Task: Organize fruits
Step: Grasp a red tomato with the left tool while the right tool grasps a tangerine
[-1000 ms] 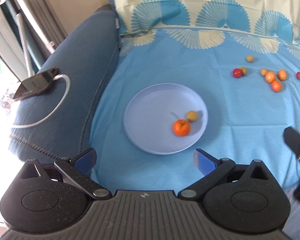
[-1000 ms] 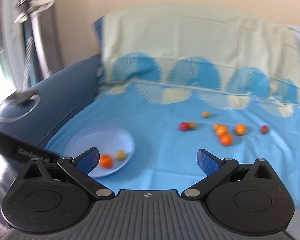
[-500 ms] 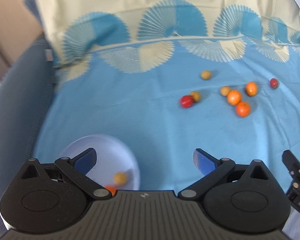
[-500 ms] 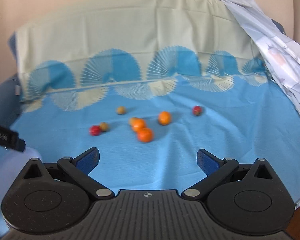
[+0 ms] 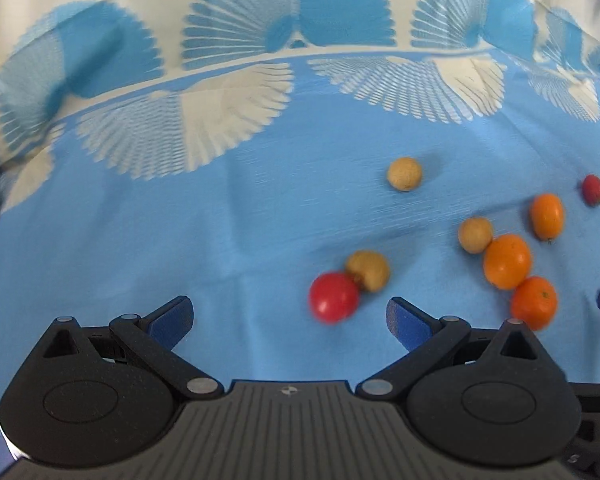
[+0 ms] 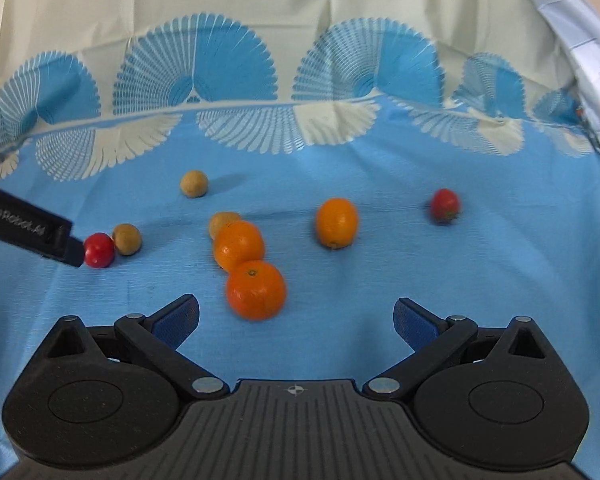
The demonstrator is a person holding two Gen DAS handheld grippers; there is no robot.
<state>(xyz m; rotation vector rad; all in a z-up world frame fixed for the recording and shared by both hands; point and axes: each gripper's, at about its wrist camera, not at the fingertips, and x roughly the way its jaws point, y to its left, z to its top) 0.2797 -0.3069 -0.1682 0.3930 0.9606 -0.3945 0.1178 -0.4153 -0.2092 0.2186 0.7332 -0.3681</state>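
Left wrist view: your left fingers (image 5: 288,314) released; red tomato (image 5: 333,297) just ahead, right of centre, nearer than right fingers (image 6: 296,316), also released.

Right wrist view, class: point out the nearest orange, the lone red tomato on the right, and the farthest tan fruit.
nearest orange (image 6: 256,290), right wrist view, centre of its skin.
lone red tomato (image 6: 444,205), right wrist view, middle of its body.
farthest tan fruit (image 6: 194,183), right wrist view, centre of its rounded face.
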